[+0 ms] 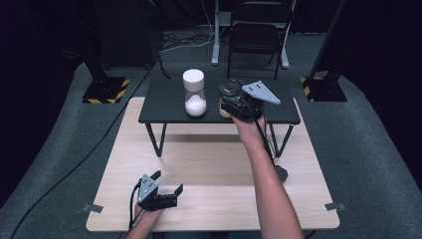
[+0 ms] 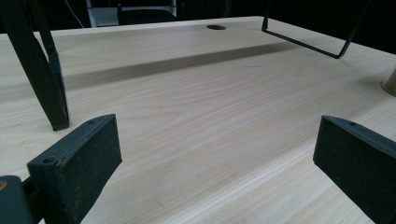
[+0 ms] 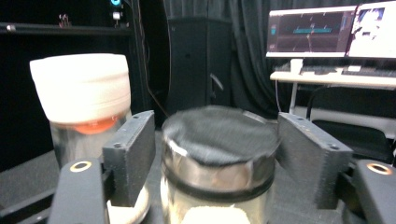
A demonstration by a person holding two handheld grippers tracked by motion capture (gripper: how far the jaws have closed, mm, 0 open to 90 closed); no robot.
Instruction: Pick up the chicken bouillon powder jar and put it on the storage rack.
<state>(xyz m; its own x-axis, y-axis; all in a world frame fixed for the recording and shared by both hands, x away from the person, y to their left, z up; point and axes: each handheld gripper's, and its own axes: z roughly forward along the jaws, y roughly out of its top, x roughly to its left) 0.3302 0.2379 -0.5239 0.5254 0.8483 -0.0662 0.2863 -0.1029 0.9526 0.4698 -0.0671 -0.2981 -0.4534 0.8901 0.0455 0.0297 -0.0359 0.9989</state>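
Note:
A glass jar with a black lid [image 1: 228,89] stands on the small black table [image 1: 164,107], right of a white-lidded jar [image 1: 194,94] holding white powder. My right gripper [image 1: 231,99] reaches over that table's front edge. In the right gripper view its jaws flank the black-lidded jar [image 3: 219,135] at lid height, with a thin gap on each side, so the right gripper [image 3: 217,154] is open around it. The white-lidded jar [image 3: 81,88] stands just beyond its left jaw. My left gripper [image 1: 166,181] rests low on the wooden table [image 1: 214,169], open and empty [image 2: 215,158].
The black table stands on thin metal legs [image 2: 46,79] at the far side of the wooden table. A small black round object [image 1: 281,173] lies near the right forearm. A folding chair [image 1: 259,30] and stand bases [image 1: 107,89] are on the floor beyond.

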